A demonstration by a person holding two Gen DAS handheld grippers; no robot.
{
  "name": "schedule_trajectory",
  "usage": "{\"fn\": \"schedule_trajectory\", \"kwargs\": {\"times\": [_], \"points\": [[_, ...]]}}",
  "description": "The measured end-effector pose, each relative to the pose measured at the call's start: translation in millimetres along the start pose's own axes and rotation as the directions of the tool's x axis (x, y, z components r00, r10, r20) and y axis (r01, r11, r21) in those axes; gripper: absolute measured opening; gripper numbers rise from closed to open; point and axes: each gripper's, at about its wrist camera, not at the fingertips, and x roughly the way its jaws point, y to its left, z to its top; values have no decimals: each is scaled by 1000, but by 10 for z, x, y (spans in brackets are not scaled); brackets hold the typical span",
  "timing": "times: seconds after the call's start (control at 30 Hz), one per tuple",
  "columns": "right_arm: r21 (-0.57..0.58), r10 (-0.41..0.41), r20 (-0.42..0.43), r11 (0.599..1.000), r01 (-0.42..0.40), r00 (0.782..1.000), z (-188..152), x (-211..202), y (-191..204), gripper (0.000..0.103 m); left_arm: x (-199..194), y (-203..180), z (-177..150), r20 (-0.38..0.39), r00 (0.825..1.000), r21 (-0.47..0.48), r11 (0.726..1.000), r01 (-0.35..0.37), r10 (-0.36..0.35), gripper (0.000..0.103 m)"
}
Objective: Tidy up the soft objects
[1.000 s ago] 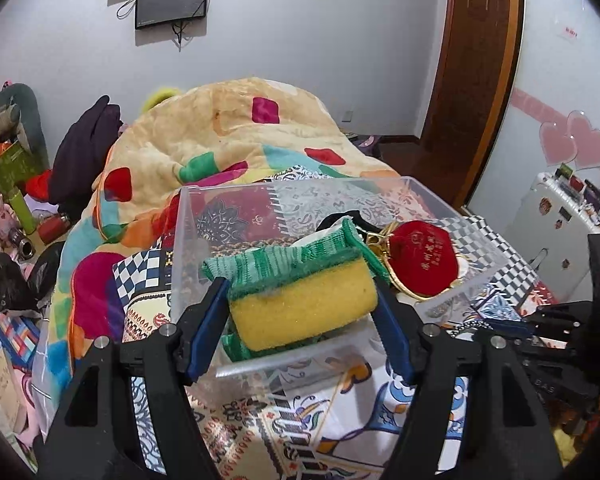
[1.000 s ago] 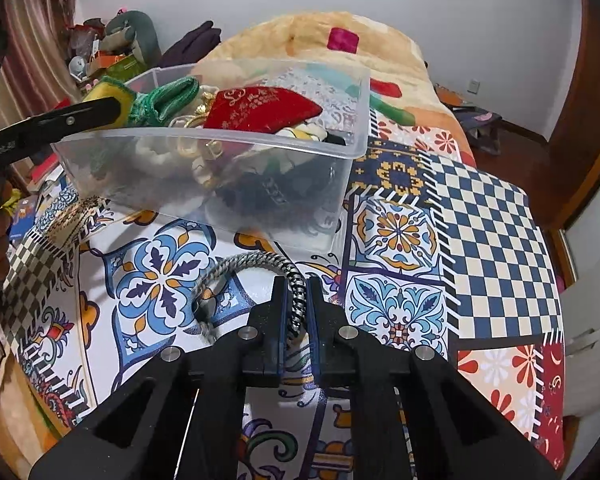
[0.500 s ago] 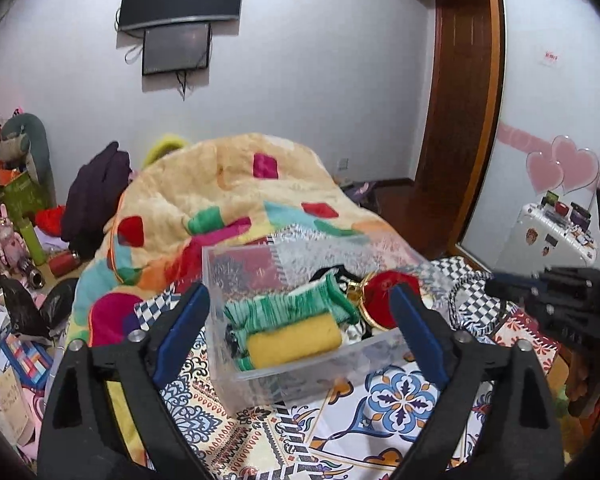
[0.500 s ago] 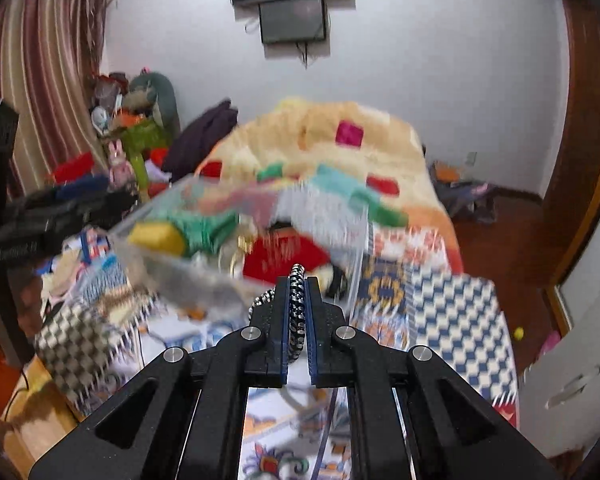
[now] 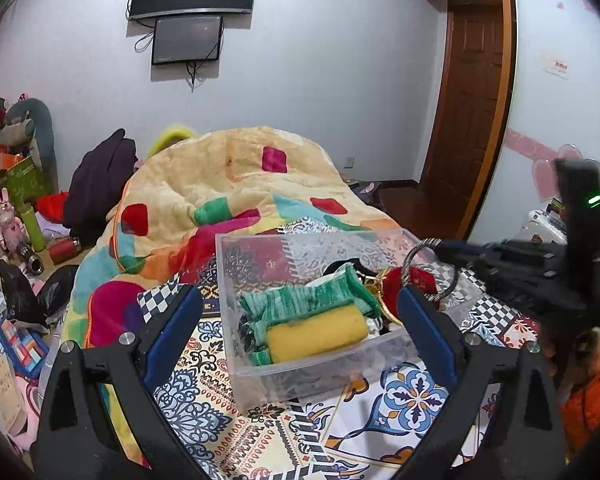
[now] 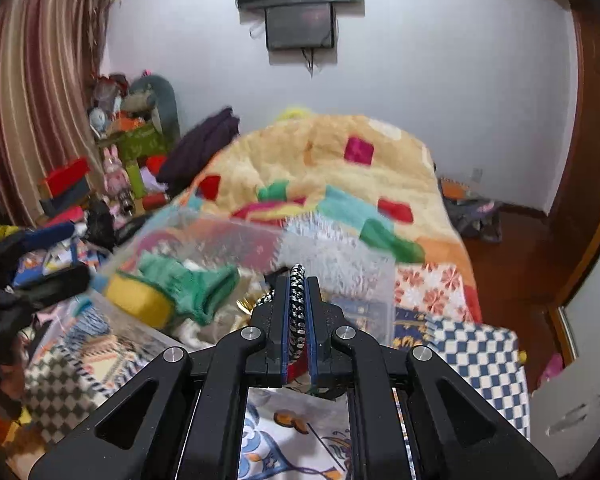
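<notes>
While our right gripper [image 6: 298,312] pinches the braided ring [image 5: 430,271] over the clear bin [image 5: 260,364], we centre it before releasing; left gripper [image 5: 300,320] spread, empty.

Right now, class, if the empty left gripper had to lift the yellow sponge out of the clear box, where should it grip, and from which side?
Grip the sponge across its short width, coming from above: it lies flat near the box's front wall, beside the green cloth.
</notes>
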Motion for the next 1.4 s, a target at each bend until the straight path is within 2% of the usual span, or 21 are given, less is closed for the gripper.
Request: {"fn": "schedule_trajectory", "kwargs": {"times": [0.17,0.27,0.3,0.33,0.47,0.6,0.7,0.77,0.83,1.07,1.4], "points": [[-41,-54,-109,998,49,993,-167,221,29,8,8,-24,-27,2,1000,13,1000,-10,10,99],[-54,-70,-117,996,64,991,-185,157,28,30,-24,-60,-17,13,1000,18,1000,-15,15,99],[-53,-75,-99,996,70,992,-179,91,29,41,-45,-73,-13,19,1000,19,1000,-16,16,99],[-54,-79,-85,996,74,993,-168,52,32,48,-73,-86,-6,27,1000,20,1000,-17,17,99],[-62,-85,-15,995,84,996,-106,-256,78,54,-218,-144,35,63,998,28,999,-25,24,99],[-41,-44,62,998,47,997,-47,-614,129,64,-410,-195,78,106,994,25,999,-27,24,99],[-34,-18,119,999,22,993,0,-838,184,66,-572,-243,107,142,989,30,999,-32,27,100],[-28,3,162,1000,2,987,23,-1032,228,70,-684,-283,120,169,985,34,999,-36,29,102],[-20,12,195,1000,-8,981,27,-1136,260,80,-786,-323,127,190,981,42,998,-37,28,102],[-10,-4,267,1000,7,964,-23,-1366,345,83,-978,-425,104,231,973,62,997,-43,28,103],[-2,-7,291,1000,8,957,-63,-1406,344,85,-1002,-499,64,240,970,66,997,-39,22,103]]}}
